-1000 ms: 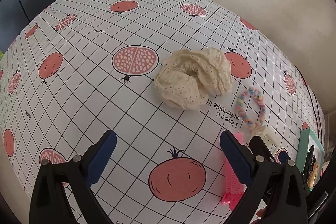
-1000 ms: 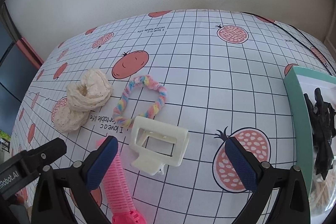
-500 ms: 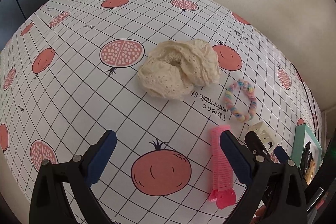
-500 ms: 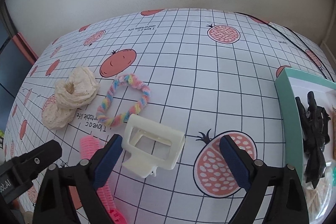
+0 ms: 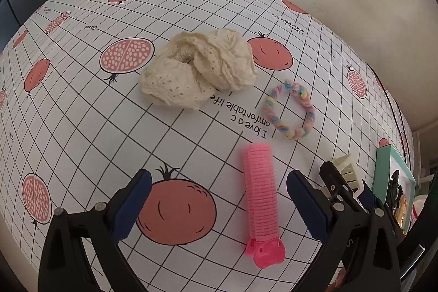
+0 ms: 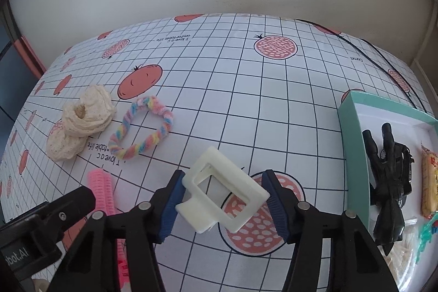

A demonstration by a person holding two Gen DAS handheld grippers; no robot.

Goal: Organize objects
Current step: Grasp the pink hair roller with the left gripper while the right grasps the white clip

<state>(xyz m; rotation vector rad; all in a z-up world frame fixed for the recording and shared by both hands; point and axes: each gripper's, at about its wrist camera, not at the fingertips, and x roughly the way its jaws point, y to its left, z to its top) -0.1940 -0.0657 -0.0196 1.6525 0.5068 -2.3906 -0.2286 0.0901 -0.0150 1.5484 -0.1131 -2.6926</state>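
Your right gripper point(image 6: 223, 205) is now closing its blue pads on the cream claw clip point(image 6: 224, 199), which was lying flat on the cloth half a second ago.

You are holding the clip tilted between the two pads, over the pomegranate-print tablecloth point(image 6: 246, 106), with the teal box point(image 6: 353, 144) off to its right, holding a black claw clip point(image 6: 388, 182). Your left gripper point(image 5: 219, 204) is hanging with its fingers wide apart and empty; the pink hair roller point(image 5: 261, 199), earlier half hidden by its right finger, is now lying in full view between them. Farther back, the cream scrunchie point(image 5: 199, 73) and the pastel hair tie point(image 5: 290, 111) are resting where they were.
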